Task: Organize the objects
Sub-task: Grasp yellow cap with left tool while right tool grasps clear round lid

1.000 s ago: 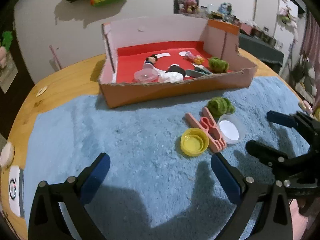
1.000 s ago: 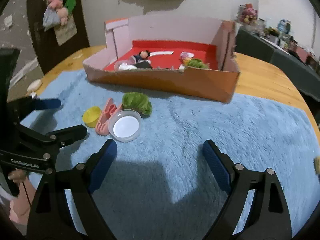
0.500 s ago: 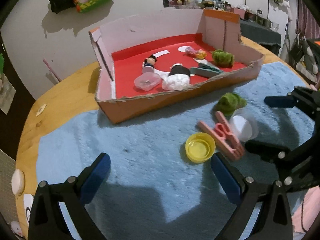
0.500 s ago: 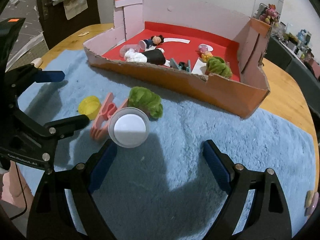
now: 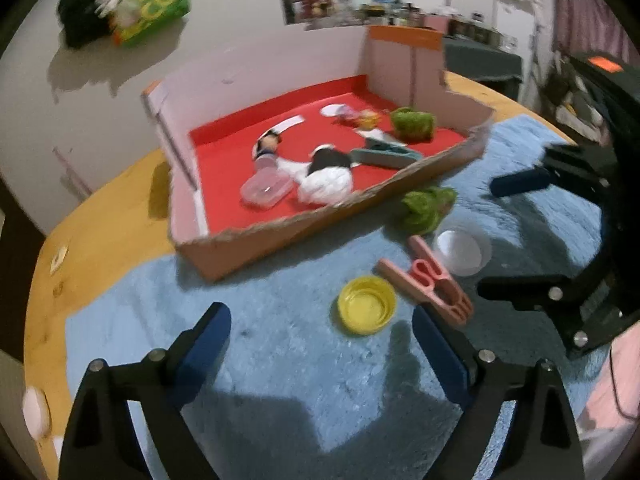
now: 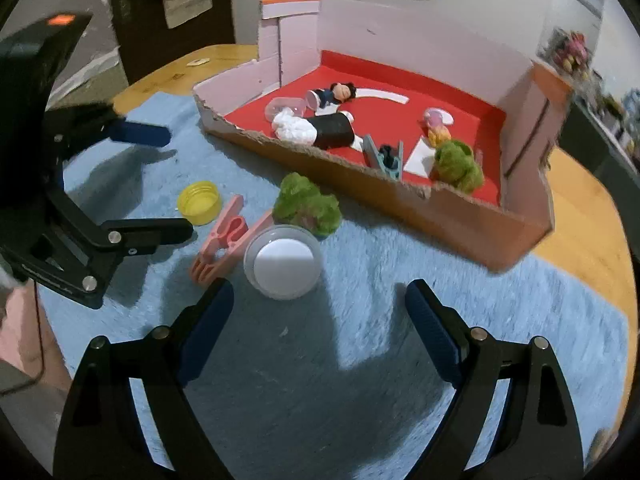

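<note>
Left gripper (image 5: 322,332) narrower than before yet spread, empty; right gripper (image 6: 316,308) likewise; doll (image 6: 338,94) inside cardboard box (image 6: 460,224).

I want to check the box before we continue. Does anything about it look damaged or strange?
Yes. The cardboard box has a torn, ragged front edge, cut down lower than its other walls. Four items lie outside it on the blue mat: yellow cap, pink clothespin, green leafy toy, clear round lid.

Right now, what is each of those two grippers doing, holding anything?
Left gripper: open, holding nothing; its jaws have just been closing a little.
Right gripper: open, holding nothing, above the blue mat.
</note>
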{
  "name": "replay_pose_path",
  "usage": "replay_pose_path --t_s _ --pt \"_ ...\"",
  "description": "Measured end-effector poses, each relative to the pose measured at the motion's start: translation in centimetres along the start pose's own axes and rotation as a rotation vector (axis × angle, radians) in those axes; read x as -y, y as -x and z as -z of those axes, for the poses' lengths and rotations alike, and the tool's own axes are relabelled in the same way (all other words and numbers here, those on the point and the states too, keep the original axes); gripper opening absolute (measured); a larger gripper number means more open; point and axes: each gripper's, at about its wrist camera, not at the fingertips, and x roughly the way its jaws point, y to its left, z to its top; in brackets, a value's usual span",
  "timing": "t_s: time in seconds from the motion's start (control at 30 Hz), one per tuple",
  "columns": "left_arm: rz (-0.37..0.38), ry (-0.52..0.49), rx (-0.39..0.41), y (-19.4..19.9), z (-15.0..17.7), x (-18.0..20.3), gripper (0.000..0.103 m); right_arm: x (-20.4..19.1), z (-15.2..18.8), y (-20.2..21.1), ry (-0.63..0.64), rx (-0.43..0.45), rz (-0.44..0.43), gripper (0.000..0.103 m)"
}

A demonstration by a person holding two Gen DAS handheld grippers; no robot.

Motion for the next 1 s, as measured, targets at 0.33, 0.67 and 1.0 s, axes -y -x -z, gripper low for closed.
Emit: replay_pose_path --t_s 0.33,0.67,1.0 --pt "0.080 -0.067 -0.024 -1.3 -0.3 0.2 0.069 0.0 -0.9 -1.3 0.057 -0.027 -0.039 0.076" --pt "0.208 0.105 0.007 -0.9 0.2 -1.4 0.032 0.3 -0.8 -0.9 -0.050 0.028 -0.084 0.039" --pt "0.173 0.127 0.087 2.4 0.2 -1.2 0.032 -0.1 -0.7 1.6 -0.090 0.101 -0.074 0.039"
